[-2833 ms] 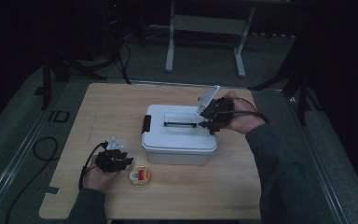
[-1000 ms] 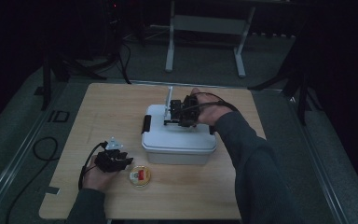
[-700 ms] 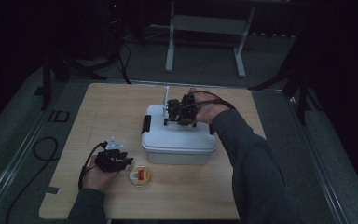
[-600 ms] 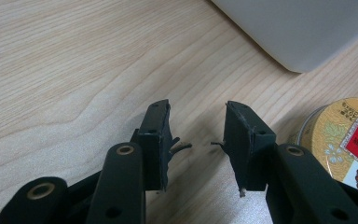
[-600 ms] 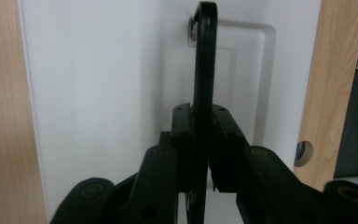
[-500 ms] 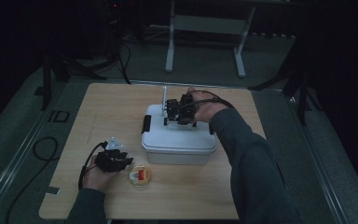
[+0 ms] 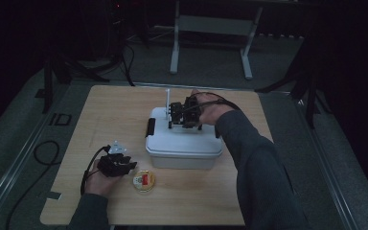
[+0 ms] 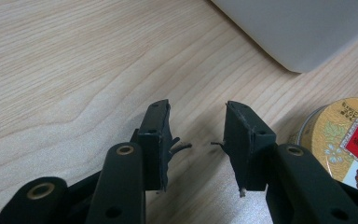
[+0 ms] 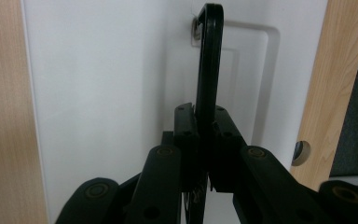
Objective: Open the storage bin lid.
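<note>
My right tool (image 9: pixel 204 140) now pinches the white plastic box's (image 7: pixel 184 146) thin black handle (image 9: pixel 209 60), lifted upright; left tool (image 8: pixel 196 140) waits wide open.

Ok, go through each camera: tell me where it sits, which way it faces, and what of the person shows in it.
High view: above the person's side, facing forward and down on the table; both forearms enter from the bottom.
Left gripper view: rides the left gripper, facing down at the tabletop; its open jaws show, beside a round tin.
Right gripper view: rides the right gripper, facing along the white box; its jaws clamp the box's black handle.
Shared: the high view also holds the box and the tin.
</note>
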